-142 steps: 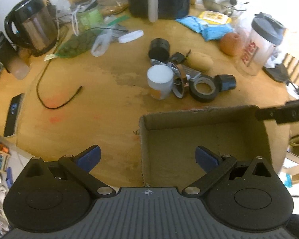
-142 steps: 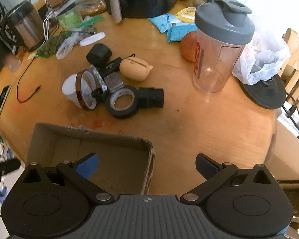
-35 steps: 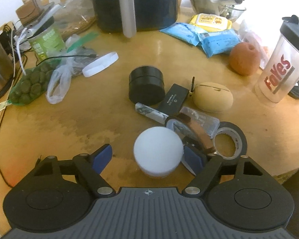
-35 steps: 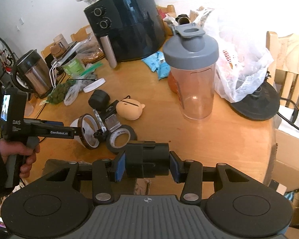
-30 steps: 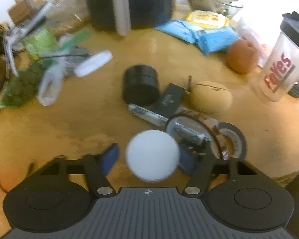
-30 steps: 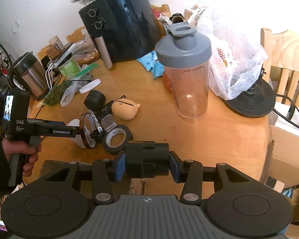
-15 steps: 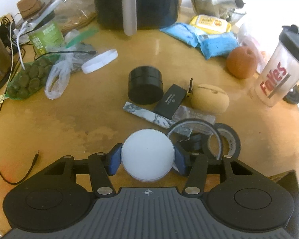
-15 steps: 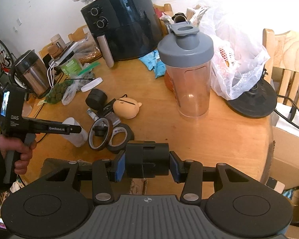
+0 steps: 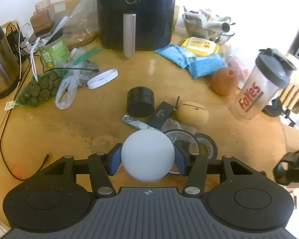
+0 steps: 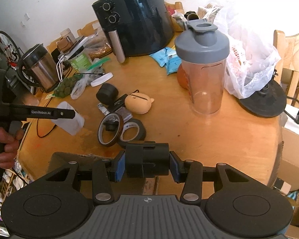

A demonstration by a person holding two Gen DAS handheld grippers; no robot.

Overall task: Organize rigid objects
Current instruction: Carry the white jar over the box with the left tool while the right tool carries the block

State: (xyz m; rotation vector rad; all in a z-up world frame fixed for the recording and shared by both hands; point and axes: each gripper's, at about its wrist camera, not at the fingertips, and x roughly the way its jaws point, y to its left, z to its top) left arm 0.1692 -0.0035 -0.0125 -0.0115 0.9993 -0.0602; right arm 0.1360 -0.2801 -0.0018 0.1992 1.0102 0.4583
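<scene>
Left wrist: white container (image 9: pixel 147 155) between hand-held gripper (image 9: pixel 147 159) pads

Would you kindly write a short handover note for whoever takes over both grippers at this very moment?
Left gripper: shut on the white container, lifted off the table.
Right gripper: shut on the black cylindrical part, held above the cardboard box.
Done: both pieces picked up.
Left: drop both into the box, then collect the tape rolls, black jar, tan case and black stick.
</scene>
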